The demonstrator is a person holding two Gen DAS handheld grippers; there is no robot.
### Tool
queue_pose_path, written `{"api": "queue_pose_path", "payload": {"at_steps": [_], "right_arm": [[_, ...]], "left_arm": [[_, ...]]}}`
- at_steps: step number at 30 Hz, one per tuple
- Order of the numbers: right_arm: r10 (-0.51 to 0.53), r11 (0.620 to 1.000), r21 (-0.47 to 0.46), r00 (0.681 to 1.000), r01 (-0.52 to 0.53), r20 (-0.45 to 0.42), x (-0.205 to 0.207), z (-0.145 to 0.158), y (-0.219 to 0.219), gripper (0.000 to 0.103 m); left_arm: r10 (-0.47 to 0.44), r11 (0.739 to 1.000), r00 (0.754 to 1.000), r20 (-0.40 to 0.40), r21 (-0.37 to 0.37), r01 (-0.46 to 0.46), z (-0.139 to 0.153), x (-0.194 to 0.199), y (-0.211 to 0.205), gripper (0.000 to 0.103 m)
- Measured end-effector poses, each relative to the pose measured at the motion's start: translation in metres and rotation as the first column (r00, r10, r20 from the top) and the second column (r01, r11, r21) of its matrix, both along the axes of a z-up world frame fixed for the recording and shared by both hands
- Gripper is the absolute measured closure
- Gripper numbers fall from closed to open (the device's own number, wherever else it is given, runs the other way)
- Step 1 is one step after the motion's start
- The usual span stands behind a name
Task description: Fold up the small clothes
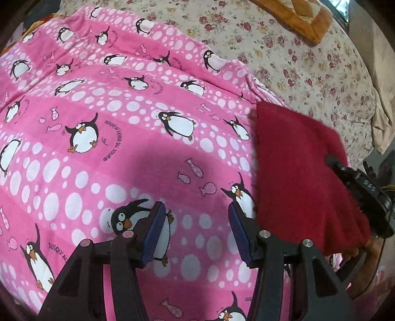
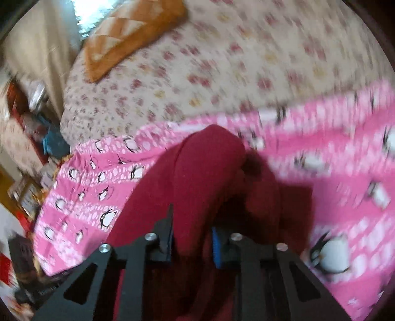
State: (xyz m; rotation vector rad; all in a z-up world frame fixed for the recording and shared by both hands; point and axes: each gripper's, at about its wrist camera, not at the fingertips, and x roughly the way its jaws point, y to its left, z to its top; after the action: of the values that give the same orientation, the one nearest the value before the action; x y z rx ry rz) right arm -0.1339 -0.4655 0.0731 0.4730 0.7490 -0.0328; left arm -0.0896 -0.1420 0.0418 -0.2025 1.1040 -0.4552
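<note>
Pink fleece covers most of the bed: a penguin blanket (image 1: 118, 128) printed with white dots, small fish and cartoon penguins, spread over a cream floral bedsheet (image 1: 308, 64) strewn with dark red roses. At the far edge of the sheet lies an orange quilted cushion (image 1: 301, 19).

Going from left to right in the left wrist view, the left tool (image 1: 196, 230) hovers over the blanket with its two blue-padded fingers (image 1: 154, 234) spread wide apart and nothing between them; only a penguin print shows in the gap. Just to the right of it is the red garment (image 1: 296, 177), a fuzzy dark red piece of clothing, raised off the blanket and casting a shadow on the pink cloth beside it. At its right edge the black body of the right tool (image 1: 363, 195) reaches in against the cloth.

The right wrist view is motion-blurred. On its left is a cluttered stretch of room beyond the bed, too smeared to name. At centre the right tool (image 2: 192, 243) has its fingers drawn close together on a bunched fold of the red garment (image 2: 207, 172), which runs from between the pads up over the penguin blanket (image 2: 333, 153), with the floral bedsheet (image 2: 222, 61) and the cushion (image 2: 128, 32) behind.
</note>
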Motion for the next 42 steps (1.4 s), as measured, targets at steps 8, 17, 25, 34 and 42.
{"api": "queue_pose_path", "payload": {"at_steps": [8, 17, 25, 34, 42], "right_arm": [[-0.06, 0.992, -0.112, 0.995, 0.052, -0.073, 0.001, -0.007, -0.026, 0.082], [-0.019, 0.996, 0.087, 0.998, 0.025, -0.063, -0.044, 0.009, -0.032, 0.046], [0.032, 0.962, 0.272, 0.998, -0.014, -0.062, -0.077, 0.004, -0.017, 0.038], [0.12, 0.976, 0.195, 0.985, -0.094, -0.127, -0.078, -0.007, 0.01, 0.089], [0.092, 0.995, 0.045, 0.981, -0.086, -0.173, -0.102, -0.027, 0.017, 0.097]], "left_arm": [[-0.017, 1.0, 1.0, 0.016, 0.0, 0.017, 0.003, -0.001, -0.006, 0.071], [-0.114, 0.987, 0.993, 0.028, -0.113, 0.117, 0.015, -0.006, -0.027, 0.071], [-0.079, 0.995, 0.996, -0.033, -0.068, 0.076, -0.004, 0.0, -0.023, 0.071], [-0.083, 0.996, 0.997, 0.0, -0.03, 0.083, -0.003, -0.003, -0.024, 0.071], [-0.08, 0.996, 0.997, -0.004, -0.033, 0.08, -0.002, -0.003, -0.024, 0.071]]}}
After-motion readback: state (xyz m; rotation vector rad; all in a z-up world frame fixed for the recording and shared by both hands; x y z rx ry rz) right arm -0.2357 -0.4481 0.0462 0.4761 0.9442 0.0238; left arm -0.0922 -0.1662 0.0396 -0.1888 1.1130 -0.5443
